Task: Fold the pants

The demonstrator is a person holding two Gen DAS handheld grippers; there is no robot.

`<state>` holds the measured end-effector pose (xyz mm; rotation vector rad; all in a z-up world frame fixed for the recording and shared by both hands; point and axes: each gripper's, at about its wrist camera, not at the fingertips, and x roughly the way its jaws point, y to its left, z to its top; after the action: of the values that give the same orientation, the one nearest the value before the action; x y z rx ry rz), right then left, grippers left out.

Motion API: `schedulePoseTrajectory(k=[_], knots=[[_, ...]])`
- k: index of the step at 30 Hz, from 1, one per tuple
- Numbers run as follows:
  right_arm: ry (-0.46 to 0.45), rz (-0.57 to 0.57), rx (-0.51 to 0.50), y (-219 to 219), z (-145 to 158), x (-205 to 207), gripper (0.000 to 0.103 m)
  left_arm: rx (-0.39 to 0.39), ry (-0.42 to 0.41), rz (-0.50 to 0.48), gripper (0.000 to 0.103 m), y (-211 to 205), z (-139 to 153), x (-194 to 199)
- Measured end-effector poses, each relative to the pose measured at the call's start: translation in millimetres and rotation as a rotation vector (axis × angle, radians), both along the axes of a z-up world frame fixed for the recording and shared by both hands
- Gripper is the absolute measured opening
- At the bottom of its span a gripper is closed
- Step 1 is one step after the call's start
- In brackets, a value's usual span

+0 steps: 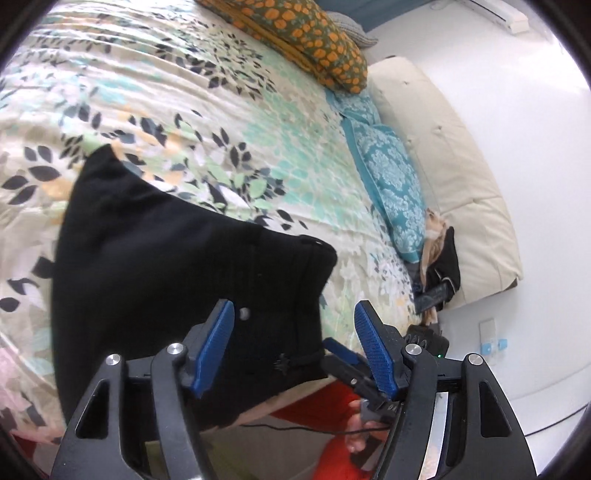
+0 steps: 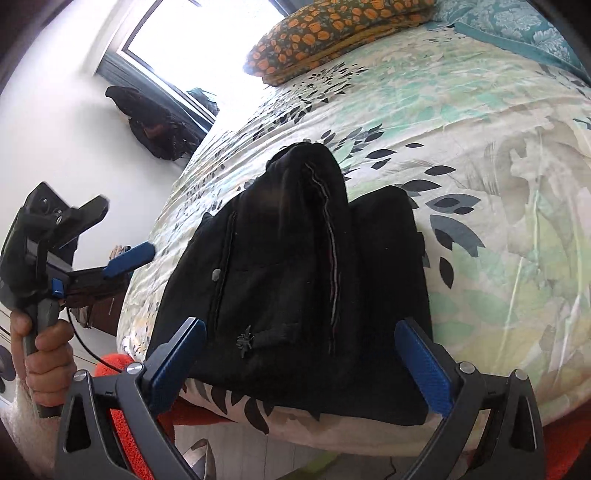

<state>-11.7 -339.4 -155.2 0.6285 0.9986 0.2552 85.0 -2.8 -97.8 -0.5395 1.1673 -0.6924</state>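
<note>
Black pants [image 1: 162, 266] lie folded in a compact pile near the bed's edge, also in the right wrist view [image 2: 295, 280], with a seam ridge on top. My left gripper [image 1: 295, 343] is open and empty, just above the pile's waistband end. My right gripper [image 2: 303, 362] is open wide and empty, its fingers either side of the pile's near edge. The right gripper's blue fingers [image 1: 340, 350] show beside the left one. The left gripper [image 2: 129, 258] shows held in a hand at the left of the right wrist view.
The floral bedspread [image 1: 221, 110] covers the bed. An orange patterned pillow [image 1: 306, 33], teal pillows [image 1: 391, 177] and a cream headboard cushion [image 1: 461, 177] lie at the far end. Dark clothes [image 1: 443, 269] sit by the pillows. A window [image 2: 207, 44] and a dark bag [image 2: 155, 129] are beyond the bed.
</note>
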Motion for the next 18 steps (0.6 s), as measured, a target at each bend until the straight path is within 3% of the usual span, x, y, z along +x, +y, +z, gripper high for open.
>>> schedulePoseTrajectory(k=[2,4,5,6,9,12,15,18], knots=[[0.02,0.01,0.013,1,-7,9,0.101,0.005,0.006,0.057,0.07,33,-8,-8],[0.021,0.035,-0.014,6,-9,19,0.094,-0.004,0.023,0.115,0.07,60,-23,-9],[0.015,0.057,-0.014,10,-8,22,0.078,-0.003,0.032,0.145,0.07,70,-30,-10],[0.025,0.087,-0.01,13,-8,26,0.054,0.002,0.041,0.174,0.07,79,-40,-13],[0.024,0.114,-0.109,24,2,29,0.027,0.0,0.075,0.245,0.07,100,-59,-17],[-0.054,0.089,-0.066,21,32,19,0.018,-0.011,0.089,0.28,0.07,110,-67,-19],[-0.127,0.057,-0.005,15,59,5,0.017,-0.004,0.067,0.293,0.07,111,-64,-20],[-0.14,0.009,0.053,2,65,-6,0.017,0.002,0.046,0.292,0.07,103,-59,-17]])
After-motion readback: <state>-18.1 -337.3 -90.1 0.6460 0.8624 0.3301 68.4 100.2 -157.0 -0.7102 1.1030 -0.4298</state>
